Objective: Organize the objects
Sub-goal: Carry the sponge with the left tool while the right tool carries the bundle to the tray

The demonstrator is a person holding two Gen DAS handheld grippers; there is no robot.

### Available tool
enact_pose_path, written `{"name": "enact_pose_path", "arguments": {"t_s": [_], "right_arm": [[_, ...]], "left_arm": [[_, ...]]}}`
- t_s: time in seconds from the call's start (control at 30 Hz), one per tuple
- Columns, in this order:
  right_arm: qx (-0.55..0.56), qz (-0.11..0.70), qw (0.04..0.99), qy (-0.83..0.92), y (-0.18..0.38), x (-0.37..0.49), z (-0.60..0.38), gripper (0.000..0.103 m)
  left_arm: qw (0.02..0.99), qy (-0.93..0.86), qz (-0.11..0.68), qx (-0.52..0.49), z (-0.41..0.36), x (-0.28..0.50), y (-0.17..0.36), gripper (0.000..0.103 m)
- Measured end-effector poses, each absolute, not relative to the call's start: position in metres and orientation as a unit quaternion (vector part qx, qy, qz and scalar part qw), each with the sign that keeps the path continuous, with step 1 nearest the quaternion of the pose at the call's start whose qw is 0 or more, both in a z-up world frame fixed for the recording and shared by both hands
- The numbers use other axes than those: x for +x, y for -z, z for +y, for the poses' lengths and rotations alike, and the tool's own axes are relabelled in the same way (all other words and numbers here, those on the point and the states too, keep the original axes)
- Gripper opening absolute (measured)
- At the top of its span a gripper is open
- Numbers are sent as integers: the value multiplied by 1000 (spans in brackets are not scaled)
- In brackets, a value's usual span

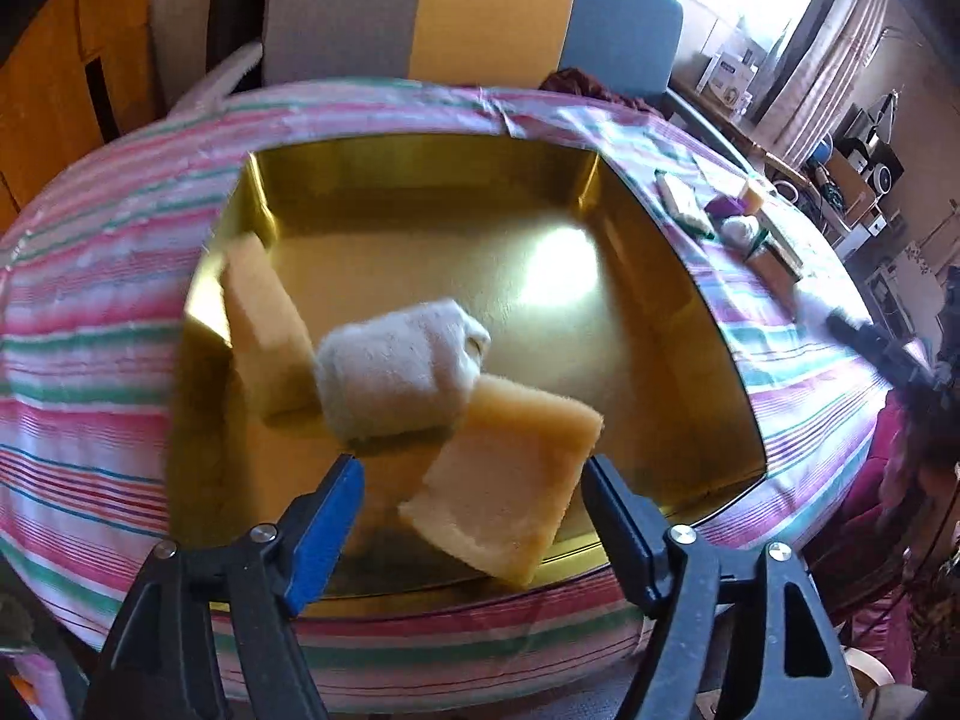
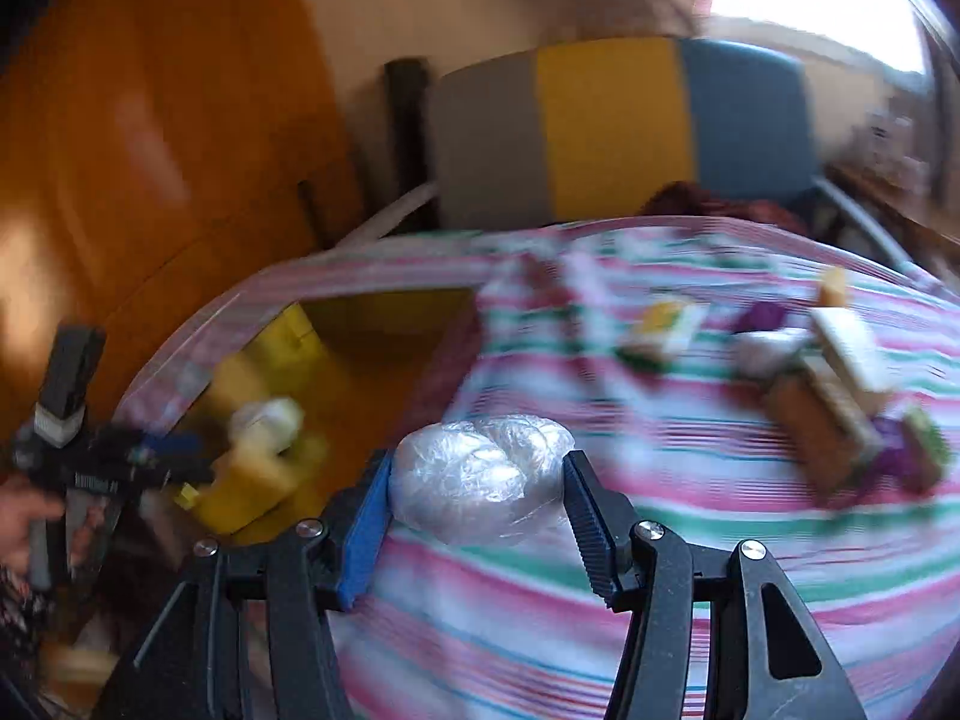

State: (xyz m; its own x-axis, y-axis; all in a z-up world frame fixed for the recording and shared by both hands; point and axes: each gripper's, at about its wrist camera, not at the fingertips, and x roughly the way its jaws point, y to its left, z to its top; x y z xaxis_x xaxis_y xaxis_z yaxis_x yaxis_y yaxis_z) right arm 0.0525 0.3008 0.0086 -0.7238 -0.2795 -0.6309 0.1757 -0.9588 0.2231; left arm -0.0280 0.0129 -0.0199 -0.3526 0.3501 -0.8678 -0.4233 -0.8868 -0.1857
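Your left claw (image 1: 471,468) stands wide and grips nothing, its blue pad on one side and black pad on the other, poised above the near edge of the gold tray (image 1: 672,312). Between its fingers, lower down, lies a yellow sponge (image 1: 510,480) tilted across the near part of the tray floor. Touching that sponge's far corner is a rolled white cloth (image 1: 396,372), lying on its side near the middle of the tray. A second yellow sponge (image 1: 264,324) leans up against the tray's left wall, just beside the cloth. The tray sits on the striped cloth (image 1: 84,312) that covers the bench. Well off to the right on that cloth you can see a loose cluster of small items (image 1: 726,222), too small and blurred to name one by one.

Your right claw (image 2: 477,480) is closed around a clear plastic-wrapped bundle (image 2: 480,480), both pads pressed against its sides. Whether the bundle touches the striped cloth (image 2: 660,540) beneath it, you cannot tell from the wrist view. This picture is heavily smeared. To the left you can make out the gold tray (image 2: 372,330) with a sponge (image 2: 246,486) and the white cloth (image 2: 267,420) inside it, and your left claw (image 2: 180,468) over its near edge. To the right, on the bench, lies the blurred heap of blocks and sponges (image 2: 828,384), well apart from the bundle.
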Motion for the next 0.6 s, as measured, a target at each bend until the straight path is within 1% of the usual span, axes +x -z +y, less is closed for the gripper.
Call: {"name": "enact_pose_path", "arguments": {"t_s": [0.1,0.27,0.4,0.6], "right_arm": [[353,-46,158,921,-3,48,261,57],[364,10,189,912,5,37,209,57],[393,44,196,897,18,22,179,57],[424,76,200,880,37,10,157,60]], "left_arm": [[229,-837,22,-497,2,-28,3,76],[178,-870,-50,-457,-24,-31,-15,76],[166,-873,-100,-447,-40,-36,-18,76],[142,-868,-134,-456,-53,-41,-12,76]]}}
